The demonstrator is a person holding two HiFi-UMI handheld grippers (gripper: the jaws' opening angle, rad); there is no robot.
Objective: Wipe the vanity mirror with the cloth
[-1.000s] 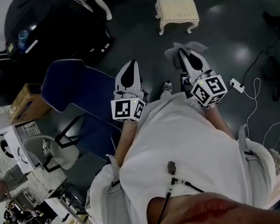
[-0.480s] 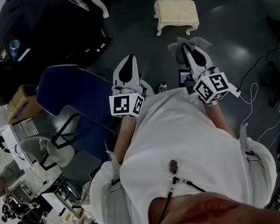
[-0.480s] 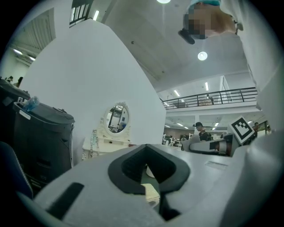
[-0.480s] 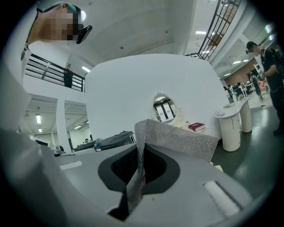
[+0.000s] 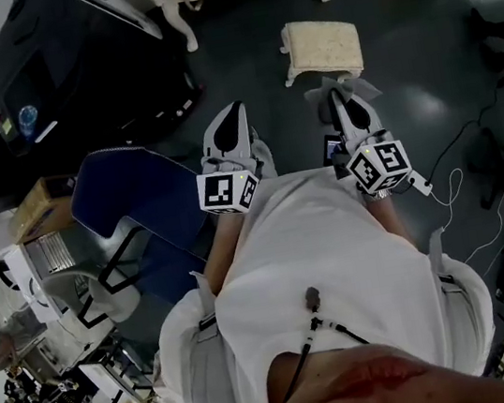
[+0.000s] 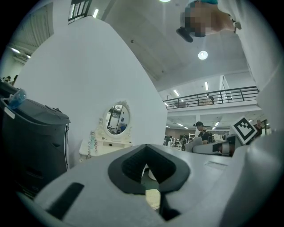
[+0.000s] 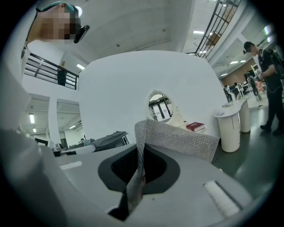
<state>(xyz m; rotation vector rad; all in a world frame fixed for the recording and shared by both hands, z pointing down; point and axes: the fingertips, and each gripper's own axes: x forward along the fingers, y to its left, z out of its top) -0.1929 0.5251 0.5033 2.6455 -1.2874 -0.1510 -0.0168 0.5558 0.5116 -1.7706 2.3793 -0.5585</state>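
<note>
Facing the vanity mirror (image 6: pixel 117 118), both tools are held out in front of a white-clad person (image 5: pixel 318 261), well apart from the mirror and touching nothing near it. The right tool (image 5: pixel 341 94) is seen clamped on the cloth (image 7: pixel 179 138), a grey piece with a mesh-like texture that is pinched edge-on between the jaws. Part of the cloth is folded over the tool's tip on the side toward the mirror, and in the right gripper view its upper edge is seen just below the mirror's oval. The left tool (image 5: pixel 235 113) is seen with its jaws brought together and nothing gripped between them. In the left gripper view the mirror is seen above and to the left of the left tool's tip. The mirror is set in an ornate cream frame on a cream table (image 6: pixel 104 146), against a white curved wall (image 6: pixel 88 66). A red book (image 7: pixel 195 127) is laid just right of the mirror, and a black case (image 6: pixel 33 142) is stood to the mirror's left. A cream stool (image 5: pixel 322 46) is placed on the dark floor (image 5: pixel 417 46) between the mirror's table and the two tools.
</note>
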